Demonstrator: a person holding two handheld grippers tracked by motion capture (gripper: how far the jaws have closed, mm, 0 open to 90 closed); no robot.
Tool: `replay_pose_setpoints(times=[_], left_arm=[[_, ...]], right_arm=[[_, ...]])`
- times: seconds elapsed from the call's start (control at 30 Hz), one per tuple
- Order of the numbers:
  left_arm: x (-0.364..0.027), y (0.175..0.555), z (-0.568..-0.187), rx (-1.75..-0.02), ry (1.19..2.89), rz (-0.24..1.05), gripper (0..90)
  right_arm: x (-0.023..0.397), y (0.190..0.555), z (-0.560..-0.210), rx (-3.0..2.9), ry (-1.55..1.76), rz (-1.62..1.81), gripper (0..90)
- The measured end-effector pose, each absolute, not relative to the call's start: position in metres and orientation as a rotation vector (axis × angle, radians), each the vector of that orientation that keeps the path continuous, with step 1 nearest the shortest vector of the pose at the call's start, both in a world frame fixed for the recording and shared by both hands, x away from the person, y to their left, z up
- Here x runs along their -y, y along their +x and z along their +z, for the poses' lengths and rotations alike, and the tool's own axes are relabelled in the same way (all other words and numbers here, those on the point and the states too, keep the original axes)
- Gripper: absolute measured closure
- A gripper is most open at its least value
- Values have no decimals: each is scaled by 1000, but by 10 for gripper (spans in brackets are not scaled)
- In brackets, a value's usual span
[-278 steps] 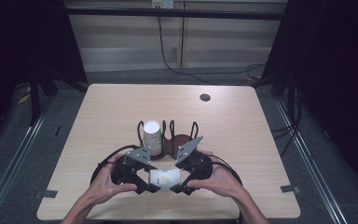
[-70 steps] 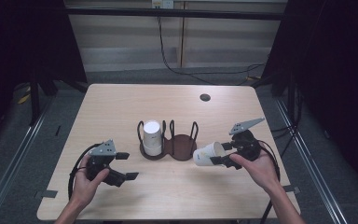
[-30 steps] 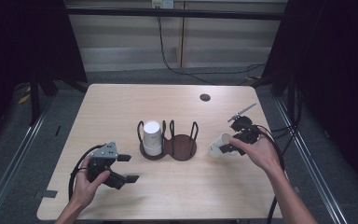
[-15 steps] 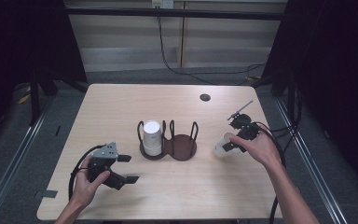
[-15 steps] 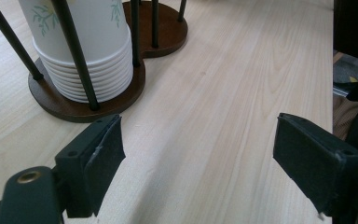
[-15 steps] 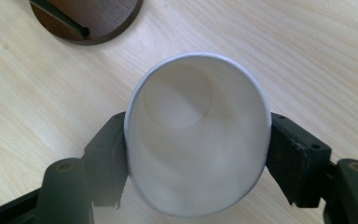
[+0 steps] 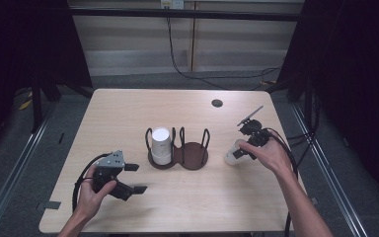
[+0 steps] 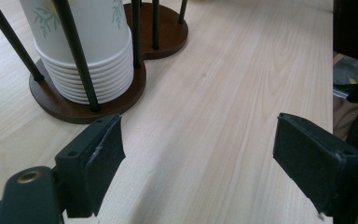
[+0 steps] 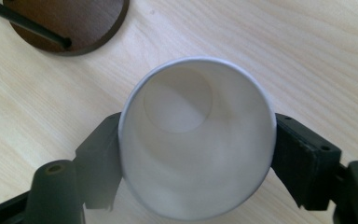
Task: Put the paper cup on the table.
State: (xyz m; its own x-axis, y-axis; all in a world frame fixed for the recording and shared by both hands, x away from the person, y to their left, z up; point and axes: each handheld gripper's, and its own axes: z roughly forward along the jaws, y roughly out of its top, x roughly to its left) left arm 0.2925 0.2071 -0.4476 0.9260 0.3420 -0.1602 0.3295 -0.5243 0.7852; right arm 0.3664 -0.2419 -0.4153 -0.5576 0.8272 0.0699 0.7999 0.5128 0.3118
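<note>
The white paper cup (image 9: 196, 137) sits between the jaws of your right gripper (image 9: 196, 154), its open mouth facing up toward that gripper's camera so that you look straight down to its round bottom. In the high view the cup (image 7: 233, 154) stands on the desk (image 7: 128, 108) toward its right side, just to the right of the brown two-ring holder (image 7: 180, 153) and apart from it. Your right gripper (image 7: 242, 148) is at the cup, with your right hand (image 7: 269, 155) wrapped around its body. Its jaws have just been opening: they stand partly apart, one on each side of the cup wall and right against it, and the cup's rim keeps its round shape, so whether the pads press on it or only flank it cannot be told.

The holder's left ring carries a stack of white cups (image 7: 161, 145), nested rim down, with a leaf print visible on the stack (image 8: 86, 51) in the left gripper view. The right ring (image 7: 193, 153) shows its bare wooden base.

Your left gripper (image 7: 131, 177) lies low near the front left of the desk, held in your left hand (image 7: 96, 190), well apart from the holder. Its jaws stand wide open with bare wood between them, pointing toward the holder's base (image 8: 65, 109).

A small dark round spot (image 7: 217, 103) marks the far side of the desk.
</note>
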Motion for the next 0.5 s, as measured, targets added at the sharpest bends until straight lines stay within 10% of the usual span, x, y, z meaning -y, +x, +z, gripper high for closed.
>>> replay_pose_setpoints(times=[0.5], left_arm=[[-208,293,-448,-478,2165,16,162]], right_arm=[[241,367,-419,-2629,1445,569,153]])
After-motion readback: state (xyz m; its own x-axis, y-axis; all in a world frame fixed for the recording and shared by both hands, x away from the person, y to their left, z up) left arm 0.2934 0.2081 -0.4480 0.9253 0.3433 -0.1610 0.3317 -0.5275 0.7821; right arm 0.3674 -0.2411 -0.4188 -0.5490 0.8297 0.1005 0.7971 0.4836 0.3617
